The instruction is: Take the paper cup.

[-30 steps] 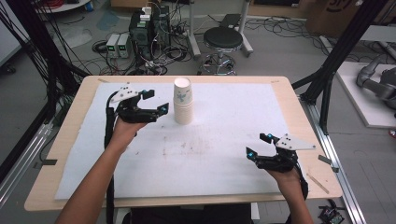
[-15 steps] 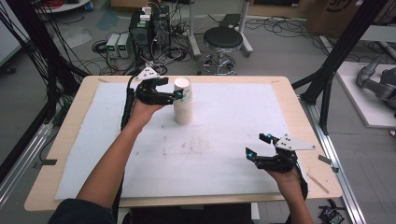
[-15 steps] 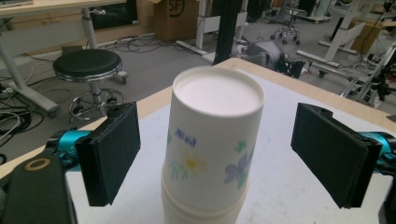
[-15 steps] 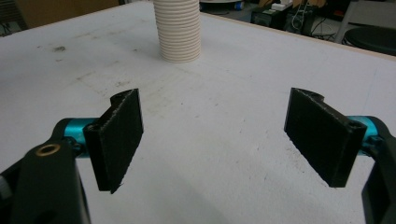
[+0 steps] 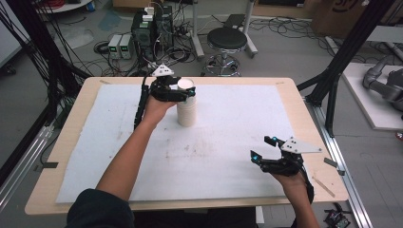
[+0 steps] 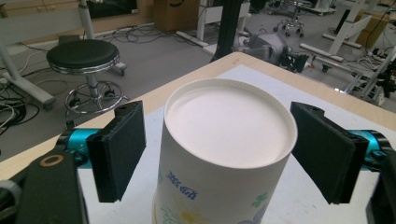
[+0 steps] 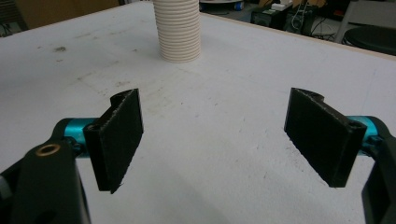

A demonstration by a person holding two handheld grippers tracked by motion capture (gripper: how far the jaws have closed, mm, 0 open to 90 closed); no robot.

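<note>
Left claw [image 6: 217, 144] moved in around the top of the cup stack [image 6: 224, 154], jaws apart, not touching, right claw [image 7: 219, 140] apart.

The left gripper [image 5: 186, 93] moved from the table's left part, away from the person, up to the top of the stack of paper cups [image 5: 186, 105]. By now its spread jaws flanked the upturned top cup [image 6: 224, 154], 1 on each side, with a gap to each.
</note>
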